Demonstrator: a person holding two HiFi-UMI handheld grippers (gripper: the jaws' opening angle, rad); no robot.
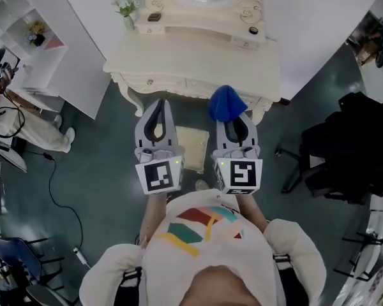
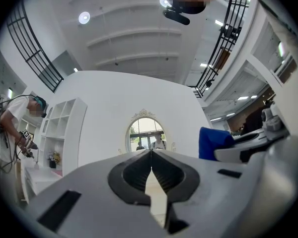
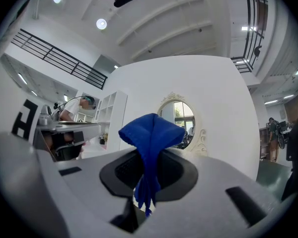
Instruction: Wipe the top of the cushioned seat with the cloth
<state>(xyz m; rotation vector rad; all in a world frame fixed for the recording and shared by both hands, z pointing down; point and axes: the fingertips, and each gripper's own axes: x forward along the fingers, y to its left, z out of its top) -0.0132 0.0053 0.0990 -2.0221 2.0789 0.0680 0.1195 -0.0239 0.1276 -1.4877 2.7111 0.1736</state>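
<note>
With the right gripper (image 3: 149,158) pinching the blue cloth (image 3: 151,132) by one narrow fold and the left gripper (image 2: 150,155) pressed together empty, both above the cushioned seat (image 1: 193,146), wiping drag likely pulls the cloth free.

No words, numbers or brand marks legible in any view.

Left tool (image 1: 159,107) and right tool (image 1: 237,123): black-and-white square markers on both, block patterns only, not lettering.

Shirt (image 1: 207,231): coloured stripe graphic, no wording.

Small items on table (image 1: 198,51): too small to show any label.
</note>
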